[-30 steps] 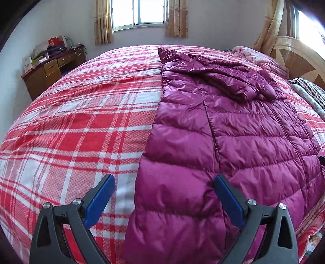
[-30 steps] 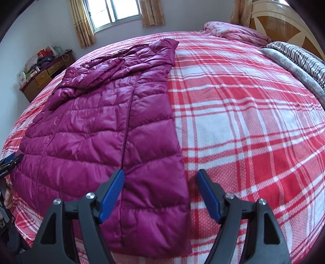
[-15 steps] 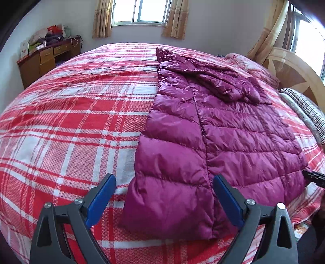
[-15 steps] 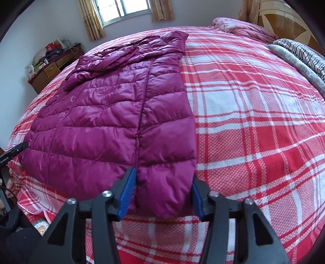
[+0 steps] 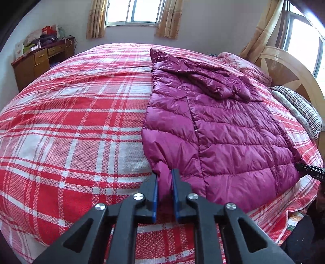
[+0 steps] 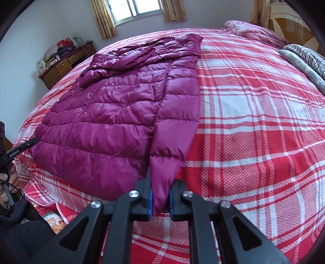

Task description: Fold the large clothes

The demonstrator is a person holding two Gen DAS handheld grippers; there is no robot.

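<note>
A purple puffer jacket [image 5: 219, 130] lies spread flat on the red plaid bedspread [image 5: 71, 126], its hem along the near edge of the bed and its collar toward the far edge under the window [image 5: 132, 11]. A sleeve is folded across its upper part.

The left gripper [image 5: 164, 182] has its blue-padded fingers nearly closed, pinching the jacket's hem corner at the near edge. The right gripper [image 6: 160, 195] is likewise clamped almost shut on the other hem corner [image 6: 162, 176], the fabric bunched between its pads.

A wooden desk [image 5: 38, 61] with bags piled on top stands by the far left wall. Striped bedding [image 5: 298, 107] and a pink quilt [image 5: 243, 65] lie along the headboard [image 5: 288, 67] edge.
</note>
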